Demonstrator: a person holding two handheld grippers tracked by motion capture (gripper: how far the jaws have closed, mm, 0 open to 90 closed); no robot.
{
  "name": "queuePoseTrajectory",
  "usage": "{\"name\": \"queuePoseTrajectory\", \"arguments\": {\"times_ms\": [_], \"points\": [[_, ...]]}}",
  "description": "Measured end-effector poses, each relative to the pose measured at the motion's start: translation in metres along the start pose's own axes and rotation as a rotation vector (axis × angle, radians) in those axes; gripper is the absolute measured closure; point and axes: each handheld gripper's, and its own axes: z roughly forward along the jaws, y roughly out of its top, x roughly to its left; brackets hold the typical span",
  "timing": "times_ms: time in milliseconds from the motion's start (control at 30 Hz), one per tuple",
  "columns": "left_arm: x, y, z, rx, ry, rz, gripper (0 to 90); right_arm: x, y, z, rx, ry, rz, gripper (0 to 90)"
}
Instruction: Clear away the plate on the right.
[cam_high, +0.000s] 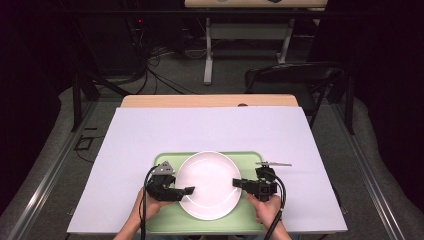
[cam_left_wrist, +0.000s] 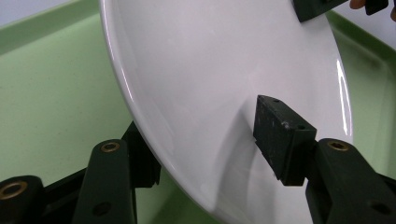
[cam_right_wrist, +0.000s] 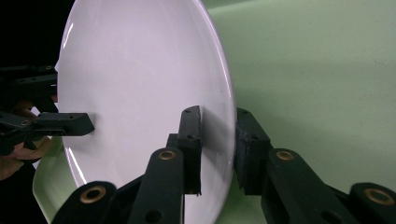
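One round white ceramic plate (cam_high: 209, 184) sits on one pale green plastic tray (cam_high: 250, 220), which lies on the white-covered table (cam_high: 150, 135) at the person's near edge. Two grippers are on it, one at each side. The left gripper (cam_high: 186, 190) comes in level from the plate's left rim, forearm rising from the bottom edge of the high view; in the left gripper view its jaws straddle the plate's (cam_left_wrist: 205, 84) rim with a clear gap, the upper pad (cam_left_wrist: 280, 135) off the surface, so the grip is loose. The right gripper (cam_high: 237, 183) mirrors it from the right; in the right gripper view its two pads (cam_right_wrist: 191, 140) pinch the plate's (cam_right_wrist: 140, 79) rim narrowly, holding it.
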Motion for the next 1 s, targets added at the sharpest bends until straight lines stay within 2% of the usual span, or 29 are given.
{"name": "queuePoseTrajectory", "arguments": {"times_ms": [67,100,233,300,367,533,567,633,667,733,767,800,833,867,900,933,1000], "points": [[-0.002,0.001,0.002,0.003,0.024,0.009,42.1,0.000,0.000,0.000,0.001,-0.004,0.006,74.8],[-0.006,0.003,0.004,0.024,0.100,0.031,36.3,-0.001,-0.001,0.001,0.001,-0.005,0.014,75.0],[-0.003,0.000,0.007,0.049,0.131,0.024,34.9,-0.002,-0.002,0.001,0.004,-0.020,0.017,74.7],[-0.002,-0.002,0.011,0.074,0.170,0.044,35.0,-0.002,-0.002,0.003,0.005,-0.034,0.012,73.2],[-0.002,-0.002,0.011,0.076,0.164,0.034,35.0,-0.001,-0.002,0.005,0.019,-0.053,-0.001,71.9],[0.000,-0.002,0.011,0.067,0.171,0.025,35.1,-0.003,0.003,0.011,0.047,-0.060,-0.021,70.0],[0.000,-0.002,0.011,0.068,0.173,0.020,34.8,-0.001,0.006,0.014,0.062,-0.077,-0.045,68.3],[0.001,-0.003,0.011,0.063,0.172,0.019,34.5,-0.001,0.007,0.015,0.063,-0.082,-0.051,67.7],[0.001,-0.003,0.012,0.060,0.169,0.017,34.6,0.001,0.008,0.018,0.079,-0.102,-0.079,65.2],[0.001,-0.003,0.012,0.063,0.169,0.016,34.5,0.001,0.008,0.019,0.082,-0.111,-0.089,64.2],[0.000,-0.004,0.013,0.059,0.179,0.020,31.3,0.003,0.007,0.020,0.084,-0.127,-0.119,62.4],[0.000,-0.004,0.013,0.059,0.179,0.020,29.8,0.003,0.007,0.020,0.084,-0.127,-0.119,62.4],[-0.003,-0.004,0.015,0.066,0.186,0.036,27.8,0.008,0.008,0.021,0.092,-0.181,-0.190,61.6],[-0.003,-0.004,0.015,0.066,0.186,0.036,25.5,0.008,0.008,0.021,0.092,-0.181,-0.190,61.6],[-0.006,-0.004,0.016,0.072,0.194,0.054,23.1,0.012,0.005,0.022,0.086,-0.230,-0.265,59.0],[-0.006,-0.004,0.016,0.072,0.194,0.054,20.1,0.012,0.005,0.022,0.086,-0.230,-0.265,59.0],[-0.007,-0.004,0.017,0.069,0.185,0.054,17.0,0.017,0.004,0.023,0.098,-0.252,-0.319,51.3]]}}
